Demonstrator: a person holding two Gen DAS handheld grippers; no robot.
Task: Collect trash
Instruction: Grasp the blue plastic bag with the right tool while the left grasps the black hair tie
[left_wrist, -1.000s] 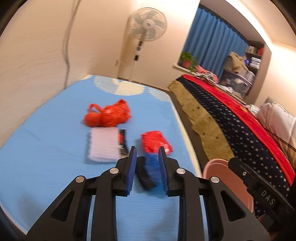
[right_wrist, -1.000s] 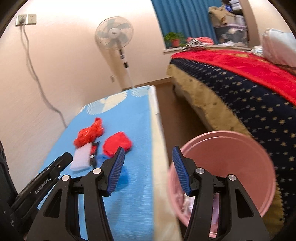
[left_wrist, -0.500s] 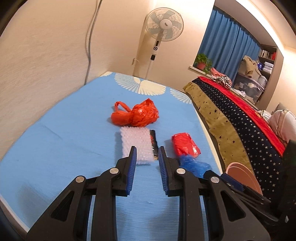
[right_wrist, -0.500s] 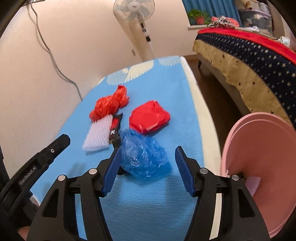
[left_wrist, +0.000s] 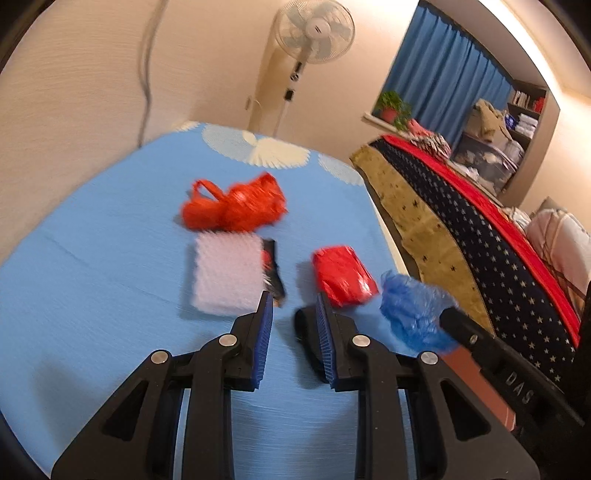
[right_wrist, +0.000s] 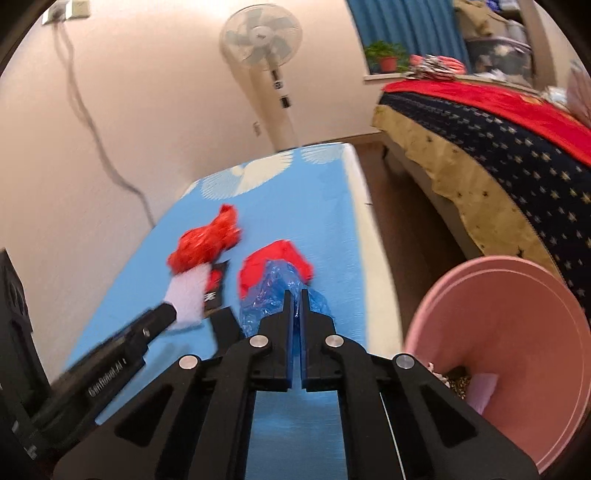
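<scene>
My right gripper (right_wrist: 294, 295) has its jaws pinched together on the crumpled blue plastic bag (right_wrist: 273, 291), a fold of which sits between the pads near the right edge of the blue mat (right_wrist: 317, 206). My left gripper (left_wrist: 293, 306) stands part open and grips nothing; its tips hover over bare mat, with a dark object I cannot identify just beside the right-hand pad. The pink bin (right_wrist: 517, 332) sits off the mat's right edge, close to my right gripper, with some scraps visible at its bottom. Beyond the left tips lie a white foam pad (left_wrist: 225, 273) and a black wrapper (left_wrist: 273, 273) touching its right side, then a red packet (left_wrist: 343, 275). Farther on lies a crumpled red plastic bag (left_wrist: 236, 206). A standing fan (left_wrist: 314, 29) is against the far wall; a bed (left_wrist: 480, 229) runs along the right.
</scene>
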